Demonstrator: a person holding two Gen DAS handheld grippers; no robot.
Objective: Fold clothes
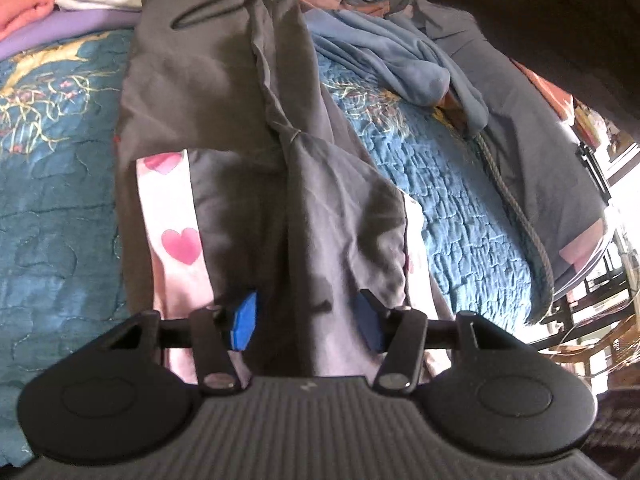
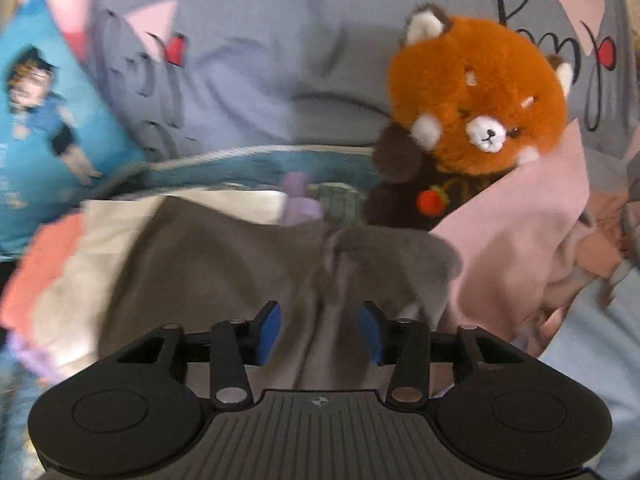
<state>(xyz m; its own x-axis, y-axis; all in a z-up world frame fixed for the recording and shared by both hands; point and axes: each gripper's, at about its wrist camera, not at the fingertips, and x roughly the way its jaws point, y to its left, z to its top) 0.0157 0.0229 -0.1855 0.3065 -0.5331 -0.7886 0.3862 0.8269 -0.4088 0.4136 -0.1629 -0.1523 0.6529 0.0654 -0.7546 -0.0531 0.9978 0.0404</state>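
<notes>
The left gripper (image 1: 306, 322) stands with its jaws apart, and its two blue pads (image 1: 243, 320) do not press on anything; between and under them lies the hem end of the grey trousers (image 1: 224, 120), so I judge the cloth is released here, laid down rather than carried. The trousers are the landmark for this view: they lie long and flat on the blue quilted bedspread (image 1: 56, 200), the legs running away from the jaws to the waist with its dark drawstring (image 1: 208, 14) at the far end; probably they are stretched out so that a fold can be made across them. Under the trousers, at their near end, a white cloth with pink hearts (image 1: 176, 224) shows; I count two hearts plainly. Right of the trousers a blue-grey garment (image 1: 380, 56) lies crumpled; left of the waist a small heap of coral, white and lilac cloth (image 1: 60, 0) waits.

The right gripper (image 2: 320, 334) also has its jaws half apart; grey cloth (image 2: 224, 264), seemingly the same trousers, passes between the pads, but the picture is blurred and I cannot tell if they touch it. Beyond this cloth sits one plush red panda (image 2: 476, 96), leaning on a grey pillow (image 2: 260, 60); one blue printed cushion (image 2: 44, 112) stands left of the cloth, and pink fabric (image 2: 516, 220) lies right of it.
</notes>
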